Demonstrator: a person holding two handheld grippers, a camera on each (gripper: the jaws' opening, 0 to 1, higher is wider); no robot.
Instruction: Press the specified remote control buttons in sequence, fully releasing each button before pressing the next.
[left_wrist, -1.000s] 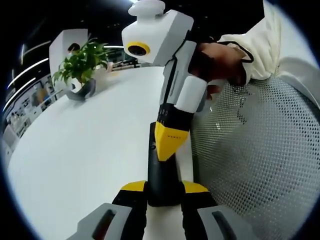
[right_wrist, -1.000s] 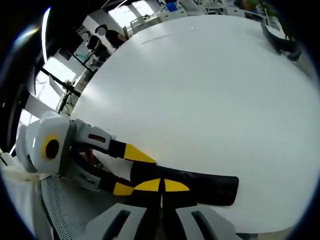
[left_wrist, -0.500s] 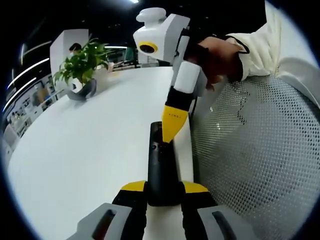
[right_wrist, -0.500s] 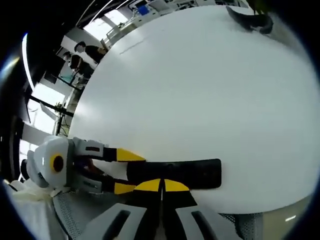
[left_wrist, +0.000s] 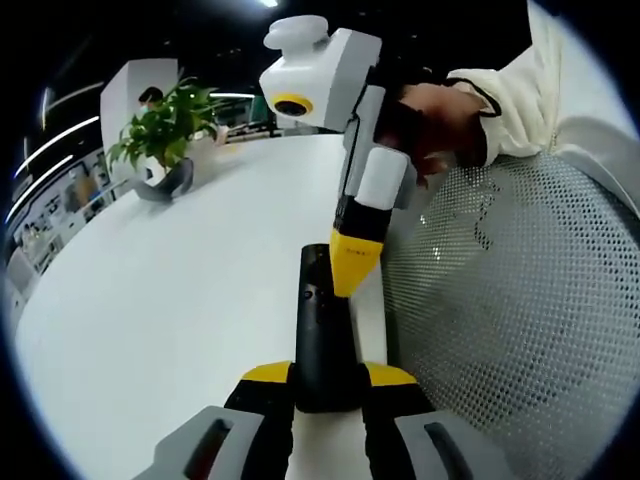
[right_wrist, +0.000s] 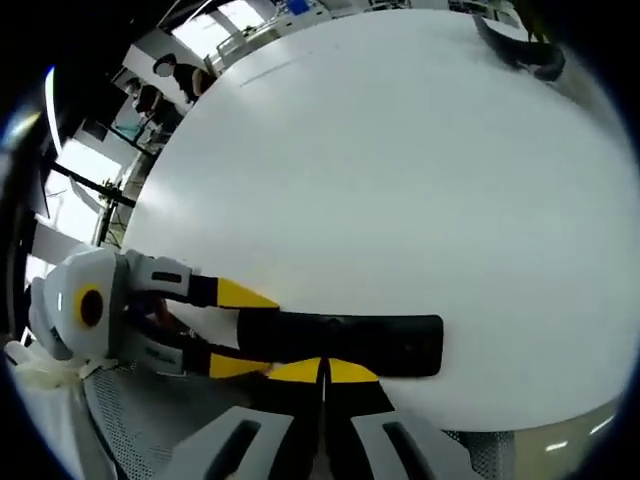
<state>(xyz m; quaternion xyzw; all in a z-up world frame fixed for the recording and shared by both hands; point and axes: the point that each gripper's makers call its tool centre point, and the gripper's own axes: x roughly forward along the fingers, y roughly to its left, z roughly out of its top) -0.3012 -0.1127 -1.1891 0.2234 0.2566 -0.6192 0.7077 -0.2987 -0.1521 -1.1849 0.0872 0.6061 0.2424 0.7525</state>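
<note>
Left gripper view: the left gripper (left_wrist: 325, 385) rises from six o'clock, its yellow-tipped jaws clamped on the near end of a black remote control (left_wrist: 323, 335). The remote lies flat on a white table (left_wrist: 170, 300), along its edge, and points toward twelve o'clock. The right gripper (left_wrist: 352, 270) comes down from one o'clock, held by a hand (left_wrist: 440, 120) in a pale sleeve. Its yellow tip sits on the far part of the remote's top face, beside a small button. A potted plant (left_wrist: 160, 130) stands on the table at ten o'clock. A white mesh chair back (left_wrist: 510, 320) spreads across the three o'clock side, just beside the table edge.

Right gripper view: the right gripper (right_wrist: 322, 372) rises from six o'clock with its two yellow tips pressed together, touching the long side of the remote control (right_wrist: 350, 343). The remote lies across the lower middle. The left gripper (right_wrist: 235, 330) enters from nine o'clock, one yellow jaw on each side of the remote's end. The white table (right_wrist: 400, 170) stretches toward twelve o'clock.
</note>
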